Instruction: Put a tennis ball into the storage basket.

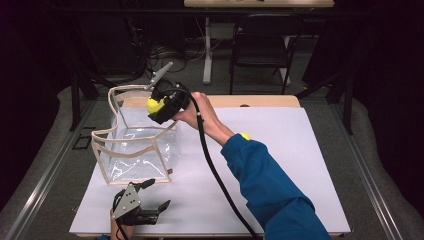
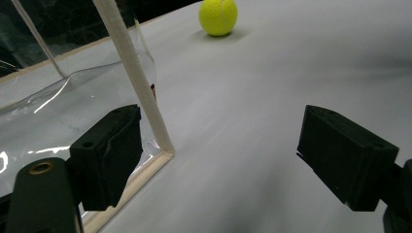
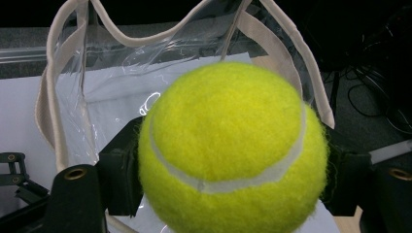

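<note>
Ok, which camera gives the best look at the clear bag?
The high view: the whole clear bag stands open on the table. The left gripper view catches one bottom corner; the right gripper view has a tennis ball covering much of it.

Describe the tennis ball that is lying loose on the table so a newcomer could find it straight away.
Start at the white table and find the clear bag with cream trim at its left. The loose tennis ball lies on the bare tabletop to the right of that bag, partly hidden in the high view behind the blue sleeve. Unlike the other tennis ball, clamped in the right gripper above the bag, nothing holds it.
</note>
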The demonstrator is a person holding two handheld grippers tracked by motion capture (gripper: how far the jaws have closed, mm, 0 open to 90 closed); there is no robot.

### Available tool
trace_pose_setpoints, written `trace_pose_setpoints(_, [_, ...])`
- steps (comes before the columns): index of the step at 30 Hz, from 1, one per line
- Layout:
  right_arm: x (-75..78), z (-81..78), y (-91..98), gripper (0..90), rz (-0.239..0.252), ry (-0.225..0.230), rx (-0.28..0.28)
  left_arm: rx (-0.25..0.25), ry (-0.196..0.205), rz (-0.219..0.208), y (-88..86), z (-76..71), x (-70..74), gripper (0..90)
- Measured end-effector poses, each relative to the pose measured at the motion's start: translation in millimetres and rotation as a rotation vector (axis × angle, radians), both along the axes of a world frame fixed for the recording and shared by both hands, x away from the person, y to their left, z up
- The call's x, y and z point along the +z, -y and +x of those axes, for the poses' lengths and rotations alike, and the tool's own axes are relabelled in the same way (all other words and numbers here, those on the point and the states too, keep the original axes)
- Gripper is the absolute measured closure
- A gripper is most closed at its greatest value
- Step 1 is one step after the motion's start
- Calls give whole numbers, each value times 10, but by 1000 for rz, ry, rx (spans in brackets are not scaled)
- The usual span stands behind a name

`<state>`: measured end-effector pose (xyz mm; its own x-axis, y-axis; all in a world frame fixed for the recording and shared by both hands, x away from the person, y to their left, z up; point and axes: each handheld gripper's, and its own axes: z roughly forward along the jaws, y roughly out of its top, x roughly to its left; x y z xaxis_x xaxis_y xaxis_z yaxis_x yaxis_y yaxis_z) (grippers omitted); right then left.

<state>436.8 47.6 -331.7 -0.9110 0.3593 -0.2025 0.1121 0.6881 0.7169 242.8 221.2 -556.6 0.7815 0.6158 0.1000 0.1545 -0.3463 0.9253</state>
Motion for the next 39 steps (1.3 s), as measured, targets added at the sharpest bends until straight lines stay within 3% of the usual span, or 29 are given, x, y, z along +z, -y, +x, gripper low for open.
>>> trace_pose_setpoints(33, [-130, 66, -96, 251, -42, -29, -26, -2, -1, -2, 2, 1, -2, 159])
trace_pose_setpoints(39, [-88, 49, -60, 142, -10, -19, -45, -2, -1, -2, -2, -1, 0, 159])
